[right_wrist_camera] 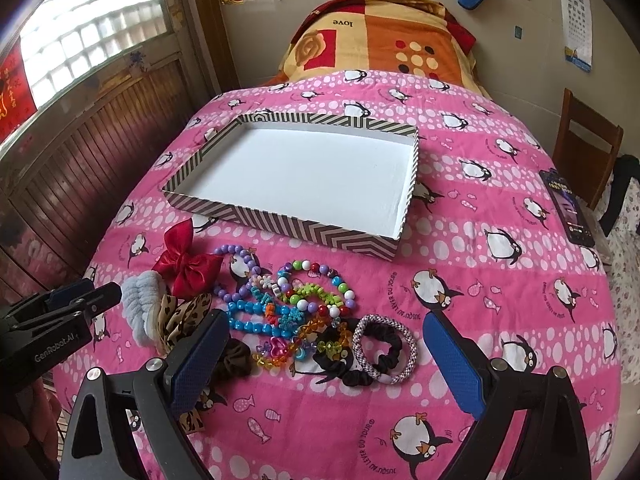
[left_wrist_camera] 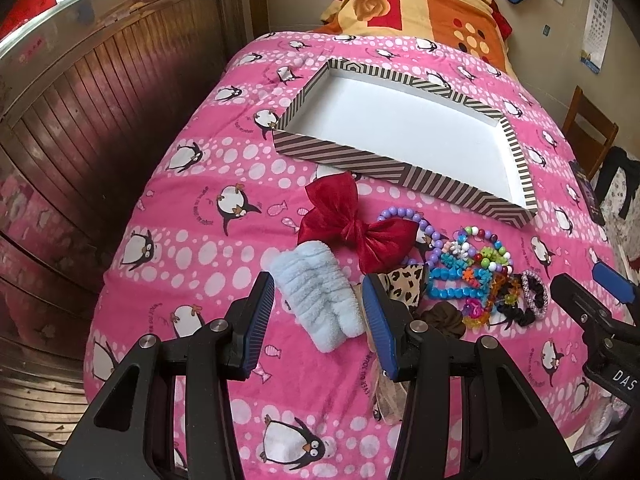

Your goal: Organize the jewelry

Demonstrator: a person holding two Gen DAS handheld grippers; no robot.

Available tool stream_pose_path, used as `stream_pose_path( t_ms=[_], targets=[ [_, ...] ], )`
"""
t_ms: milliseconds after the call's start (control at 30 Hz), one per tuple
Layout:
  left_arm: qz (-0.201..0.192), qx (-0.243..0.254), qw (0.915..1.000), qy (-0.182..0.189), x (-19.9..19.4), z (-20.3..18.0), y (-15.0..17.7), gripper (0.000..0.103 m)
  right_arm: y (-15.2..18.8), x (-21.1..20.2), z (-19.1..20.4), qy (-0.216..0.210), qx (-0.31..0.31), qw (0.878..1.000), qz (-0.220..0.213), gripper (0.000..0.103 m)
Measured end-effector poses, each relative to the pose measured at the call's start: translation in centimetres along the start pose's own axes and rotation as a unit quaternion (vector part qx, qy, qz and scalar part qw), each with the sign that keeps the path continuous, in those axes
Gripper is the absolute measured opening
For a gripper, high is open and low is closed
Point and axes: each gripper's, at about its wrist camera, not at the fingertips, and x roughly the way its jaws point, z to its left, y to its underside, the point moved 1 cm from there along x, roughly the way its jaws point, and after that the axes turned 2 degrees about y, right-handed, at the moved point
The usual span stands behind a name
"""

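A striped shallow box (left_wrist_camera: 400, 174) (right_wrist_camera: 280, 224) with a white empty floor lies on the pink penguin bedspread. In front of it sits a pile of accessories: a red bow (left_wrist_camera: 352, 224) (right_wrist_camera: 186, 262), a pale blue fluffy scrunchie (left_wrist_camera: 320, 300) (right_wrist_camera: 140, 300), a leopard-print scrunchie (left_wrist_camera: 404, 284) (right_wrist_camera: 184, 312), bead bracelets (left_wrist_camera: 468, 268) (right_wrist_camera: 288, 296), and a black and a pink-white hair tie (right_wrist_camera: 384, 350). My left gripper (left_wrist_camera: 318, 316) is open, its fingers either side of the blue scrunchie. My right gripper (right_wrist_camera: 324, 356) is open wide above the bracelets and hair ties.
A folded orange and red blanket (right_wrist_camera: 380, 40) lies at the head of the bed. A phone (right_wrist_camera: 568, 208) lies at the right edge of the bed. A wooden chair (right_wrist_camera: 584, 148) stands to the right. Wood panelling (left_wrist_camera: 100, 120) runs along the left.
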Motion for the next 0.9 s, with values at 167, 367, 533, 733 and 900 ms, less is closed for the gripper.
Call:
stream_pose_path(
  t_ms=[167,367,533,733,900],
  targets=[
    [-0.003,-0.005,1.0,0.001,-0.09,-0.03,-0.07,0.045,0.07,0.04,-0.27,-0.005,0.003,1.0,0.002,0.096],
    [-0.001,-0.004,1.0,0.005,-0.04,-0.18,-0.16,0.045,0.08,-0.02,-0.48,-0.007,0.003,1.0,0.003,0.096],
    [0.0,-0.004,1.0,0.006,-0.06,-0.32,-0.12,0.045,0.1,-0.11,-0.57,-0.007,0.003,1.0,0.001,0.096],
    [0.001,-0.005,1.0,0.005,-0.07,-0.33,-0.06,0.045,0.09,-0.24,-0.6,-0.008,0.002,1.0,0.003,0.096],
    [0.001,-0.007,1.0,0.005,-0.15,-0.21,0.14,0.045,0.09,-0.3,-0.63,-0.01,0.001,1.0,0.003,0.096]
  ],
)
